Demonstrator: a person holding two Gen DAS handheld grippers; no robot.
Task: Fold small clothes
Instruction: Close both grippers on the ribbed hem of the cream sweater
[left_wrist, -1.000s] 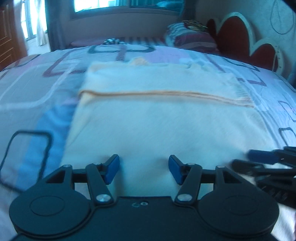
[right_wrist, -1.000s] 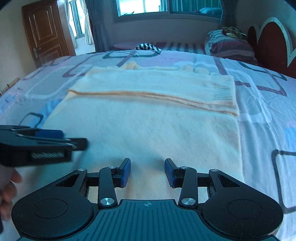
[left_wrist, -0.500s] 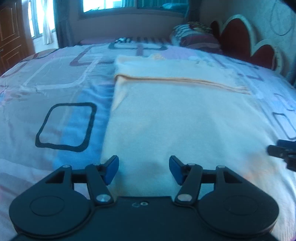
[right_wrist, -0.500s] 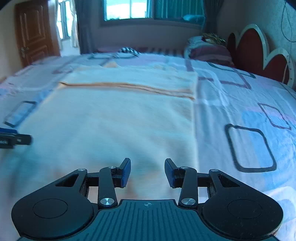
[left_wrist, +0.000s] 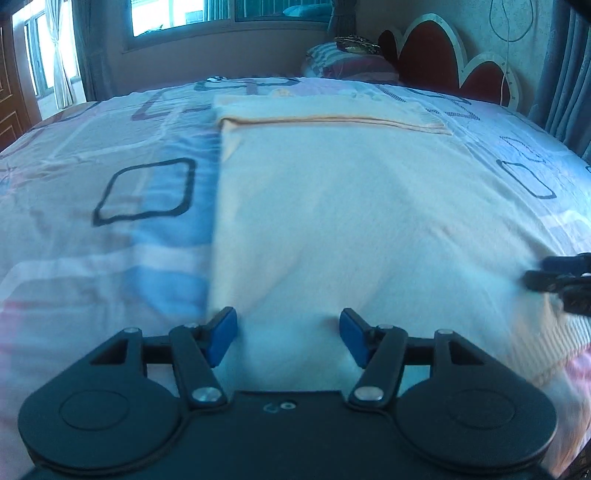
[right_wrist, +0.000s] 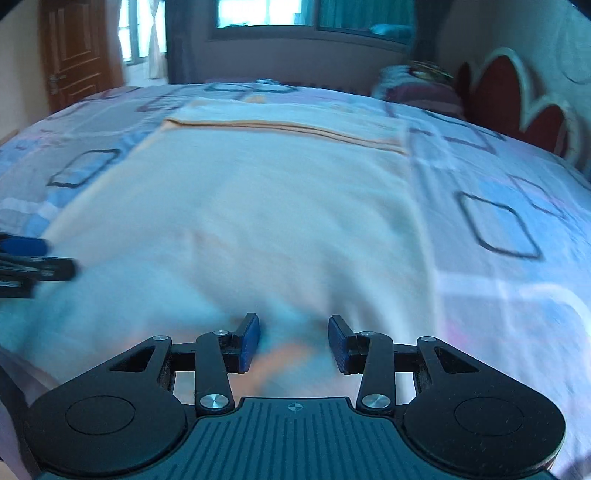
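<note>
While both grippers tilt down over the garment's near edge, neither grips it.

Left gripper (left_wrist: 288, 338) hangs at the near left corner of the cream garment (left_wrist: 332, 206), jaws apart, just widened, nothing between them; right gripper (right_wrist: 293, 341) hangs toward the near right corner, jaws narrower, empty. Garment lies flat mid-bed (left_wrist: 92, 258), far end folded over.

Home bedroom, apparently: bed (left_wrist: 110, 155), headboard (left_wrist: 436, 55), pillow (left_wrist: 332, 61), door (right_wrist: 74, 48).
</note>
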